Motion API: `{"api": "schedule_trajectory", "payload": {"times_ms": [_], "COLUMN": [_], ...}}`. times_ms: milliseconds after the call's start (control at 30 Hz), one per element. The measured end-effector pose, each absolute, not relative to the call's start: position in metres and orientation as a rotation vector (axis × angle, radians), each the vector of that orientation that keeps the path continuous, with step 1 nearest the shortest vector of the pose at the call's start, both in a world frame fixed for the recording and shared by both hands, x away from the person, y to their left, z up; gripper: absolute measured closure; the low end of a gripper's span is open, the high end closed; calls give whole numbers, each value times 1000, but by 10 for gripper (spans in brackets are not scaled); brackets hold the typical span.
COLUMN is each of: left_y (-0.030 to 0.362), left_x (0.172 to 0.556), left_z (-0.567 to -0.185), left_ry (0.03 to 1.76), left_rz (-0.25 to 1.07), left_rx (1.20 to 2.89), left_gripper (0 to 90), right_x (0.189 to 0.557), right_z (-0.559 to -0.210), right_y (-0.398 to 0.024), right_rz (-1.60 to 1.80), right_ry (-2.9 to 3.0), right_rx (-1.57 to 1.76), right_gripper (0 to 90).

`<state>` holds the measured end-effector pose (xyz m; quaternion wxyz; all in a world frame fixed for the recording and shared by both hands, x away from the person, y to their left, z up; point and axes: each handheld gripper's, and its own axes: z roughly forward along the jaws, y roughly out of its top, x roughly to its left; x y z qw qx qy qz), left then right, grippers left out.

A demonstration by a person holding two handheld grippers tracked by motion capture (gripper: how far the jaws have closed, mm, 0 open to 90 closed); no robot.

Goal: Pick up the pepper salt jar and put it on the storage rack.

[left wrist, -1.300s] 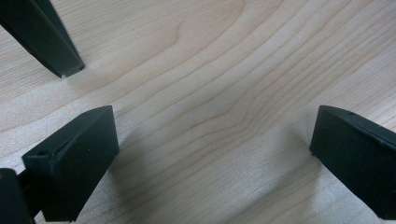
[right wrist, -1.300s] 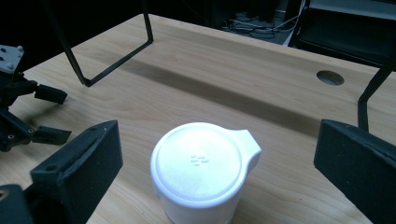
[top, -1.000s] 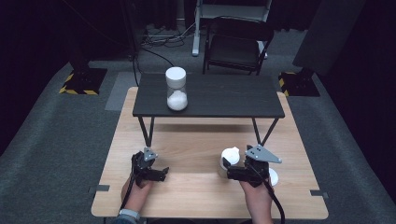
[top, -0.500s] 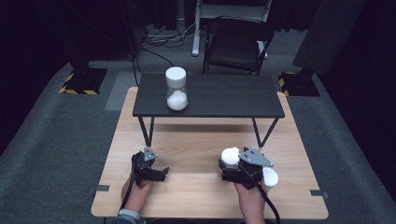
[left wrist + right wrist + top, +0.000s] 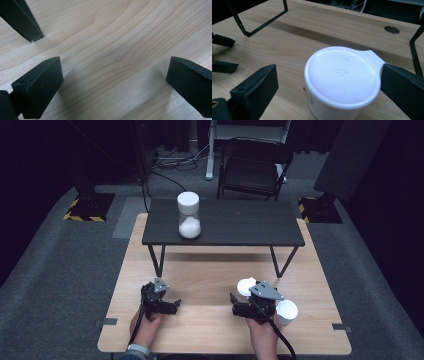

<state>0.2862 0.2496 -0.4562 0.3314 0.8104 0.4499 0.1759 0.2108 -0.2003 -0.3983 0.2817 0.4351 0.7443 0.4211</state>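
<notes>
If things go wrong: the white tub tips over, because the right fingers push only one side.
Left gripper: fingers wide apart, holding nothing, above bare surface.
Tub's place: on the surface, between the right fingers.
Right gripper: fingers wide apart; one looks like it touches the lid's tab.

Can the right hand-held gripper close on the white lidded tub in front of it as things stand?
Probably yes. The right hand-held gripper is open, with the white tub between its jaws, one jaw touching its lid tab, nothing blocking.
</notes>
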Motion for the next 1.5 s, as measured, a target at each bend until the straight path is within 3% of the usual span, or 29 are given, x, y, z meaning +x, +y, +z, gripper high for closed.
{"api": "schedule_trajectory", "payload": {"times_ms": [1500], "left_y": [250], "left_x": [286], "left_z": [-456], "left_ry": [1174], "left_rz": [457], "left_rx": [2120], "left_gripper": [6], "right_x": [225], "right_z": [-450], "right_y": [-198], "right_rz": [1106], "right_ry": [1989], "right_rx": [1285], "right_gripper": [71]}}
